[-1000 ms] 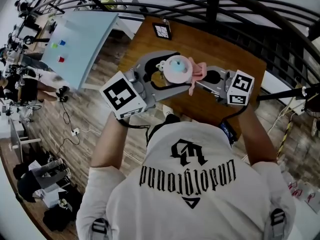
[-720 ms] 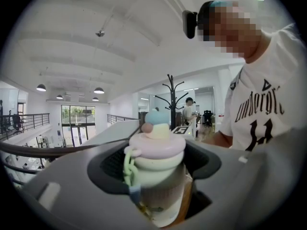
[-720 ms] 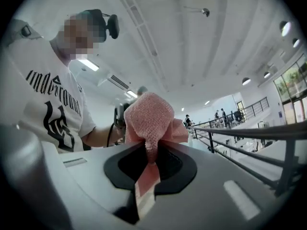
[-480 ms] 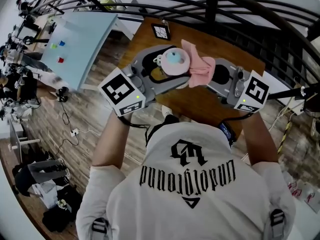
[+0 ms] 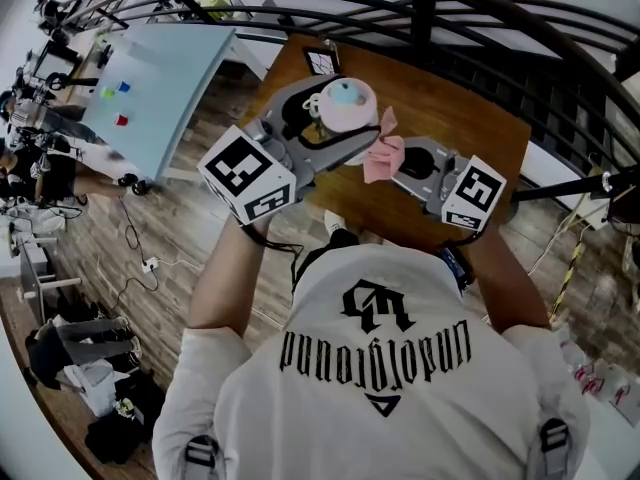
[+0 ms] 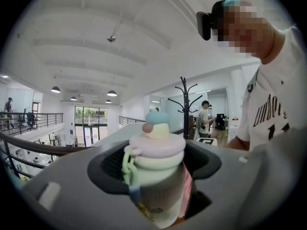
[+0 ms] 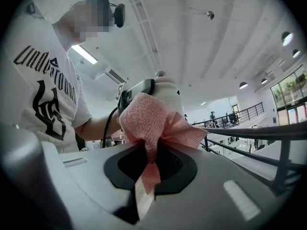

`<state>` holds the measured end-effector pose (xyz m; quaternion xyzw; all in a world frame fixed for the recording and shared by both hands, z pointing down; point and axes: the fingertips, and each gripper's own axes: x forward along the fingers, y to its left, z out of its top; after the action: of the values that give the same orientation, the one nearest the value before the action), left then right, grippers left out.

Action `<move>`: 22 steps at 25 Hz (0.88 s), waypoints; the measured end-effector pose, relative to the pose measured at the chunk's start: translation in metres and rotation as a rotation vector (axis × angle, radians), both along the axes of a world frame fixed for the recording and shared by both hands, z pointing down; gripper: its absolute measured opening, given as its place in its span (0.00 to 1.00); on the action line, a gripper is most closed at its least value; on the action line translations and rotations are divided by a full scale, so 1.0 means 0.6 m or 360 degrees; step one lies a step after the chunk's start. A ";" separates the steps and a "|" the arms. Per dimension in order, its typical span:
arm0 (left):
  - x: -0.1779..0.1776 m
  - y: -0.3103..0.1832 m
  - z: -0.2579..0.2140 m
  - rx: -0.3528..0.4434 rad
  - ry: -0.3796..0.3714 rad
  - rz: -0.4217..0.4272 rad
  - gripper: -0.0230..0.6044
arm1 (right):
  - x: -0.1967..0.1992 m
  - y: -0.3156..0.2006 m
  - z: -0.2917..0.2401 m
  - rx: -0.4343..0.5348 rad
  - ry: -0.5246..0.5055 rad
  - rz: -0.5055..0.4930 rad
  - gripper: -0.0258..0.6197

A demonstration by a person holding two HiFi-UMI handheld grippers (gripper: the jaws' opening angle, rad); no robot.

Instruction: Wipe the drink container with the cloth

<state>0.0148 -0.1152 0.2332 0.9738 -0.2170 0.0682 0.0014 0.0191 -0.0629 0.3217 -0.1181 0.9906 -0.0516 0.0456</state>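
A person in a white T-shirt [image 5: 380, 368] stands at a brown wooden table [image 5: 470, 108] and holds a gripper in each hand. The left gripper [image 5: 325, 123] has its jaws wide apart, but they press on both sides of a small drink bottle [image 5: 347, 103], so the bottle is held tight. The bottle is up in the air over the table, close to the table's left edge, and it does not touch the wood. In the left gripper view the bottle stands straight up between the jaws. It has a pale pink lid [image 6: 157, 145], a little blue cap [image 6: 157, 117] on top and a green loop [image 6: 126, 164] that hangs down its left side. The right gripper [image 5: 398, 160] has its jaws closed on a pink cloth [image 5: 383, 156]. The cloth is bunched up like a soft ball past the jaw tips, and one thin end hangs down between the jaws. The bunched part touches the side of the bottle that faces the right gripper. In the left gripper view a strip of pink peeks out from behind the bottle's right side. A small black and white marker card [image 5: 323, 61] lies near the table's far left corner. A dark railing [image 5: 420, 8] runs along the far edge of the table. Beyond the left edge, a light blue table [image 5: 170, 78] stands on the wooden floor [image 5: 150, 238].
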 end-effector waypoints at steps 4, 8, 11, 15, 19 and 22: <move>0.006 -0.013 0.012 -0.0004 -0.0015 -0.0004 0.65 | -0.013 0.003 -0.023 0.0050 -0.0008 -0.0039 0.09; -0.003 -0.015 0.011 -0.0023 0.0002 -0.0011 0.65 | -0.046 0.019 -0.081 0.0167 -0.0025 -0.0053 0.09; 0.004 -0.016 0.011 -0.0025 0.0010 -0.0033 0.65 | -0.050 0.024 -0.088 0.0201 -0.0022 -0.0038 0.09; -0.009 -0.027 0.006 -0.0017 -0.0001 -0.0070 0.65 | -0.061 0.007 -0.057 0.0110 0.0008 0.0021 0.09; -0.020 -0.029 0.006 -0.0016 0.0001 -0.0090 0.65 | -0.075 0.005 -0.001 0.0020 0.0078 0.0047 0.09; -0.019 -0.038 0.008 -0.0021 -0.0002 -0.0099 0.65 | -0.080 -0.001 0.033 -0.0035 0.0122 0.0054 0.09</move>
<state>0.0035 -0.1382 0.2380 0.9665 -0.2467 0.0703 0.0099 -0.0290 -0.0633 0.3416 -0.1373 0.9888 -0.0572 0.0070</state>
